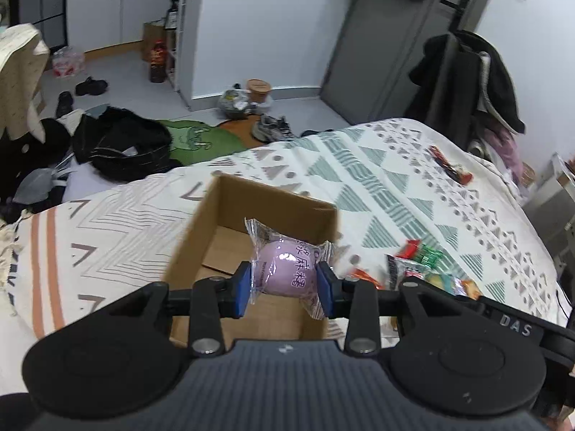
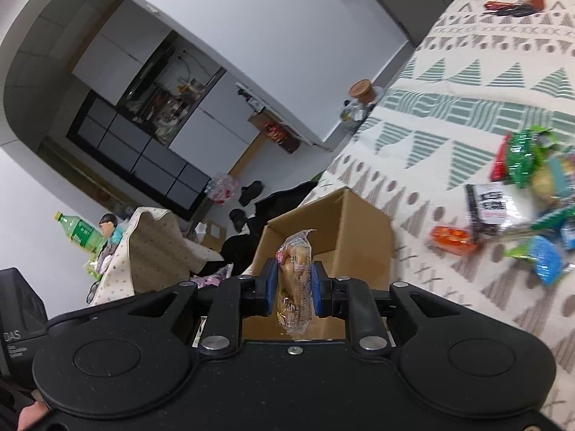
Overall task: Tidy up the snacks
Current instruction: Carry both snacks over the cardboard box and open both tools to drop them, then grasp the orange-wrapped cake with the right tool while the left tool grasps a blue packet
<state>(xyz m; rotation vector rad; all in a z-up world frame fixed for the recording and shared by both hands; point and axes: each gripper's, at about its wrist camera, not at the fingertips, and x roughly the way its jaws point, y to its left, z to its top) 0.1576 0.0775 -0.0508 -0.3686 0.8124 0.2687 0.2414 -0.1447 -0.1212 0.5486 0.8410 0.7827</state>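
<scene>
- The purple mochi packet [image 1: 284, 269], soft and light, was gripped across its middle by the left gripper [image 1: 284, 285], jaws closed on it.
- The clear-wrapped pastry [image 2: 295, 276], crushable and slippery, was pinched in the right gripper [image 2: 294, 289] above the cardboard box [image 2: 363, 222].

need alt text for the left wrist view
The left tongs grip a purple wrapped snack above an open cardboard box on a patterned bedspread. More snack packets lie to the box's right, with clothes and shoes on the floor beyond.

One cardboard box [image 1: 230, 215], two held snacks, one loose snack pile [image 2: 532, 194].
</scene>
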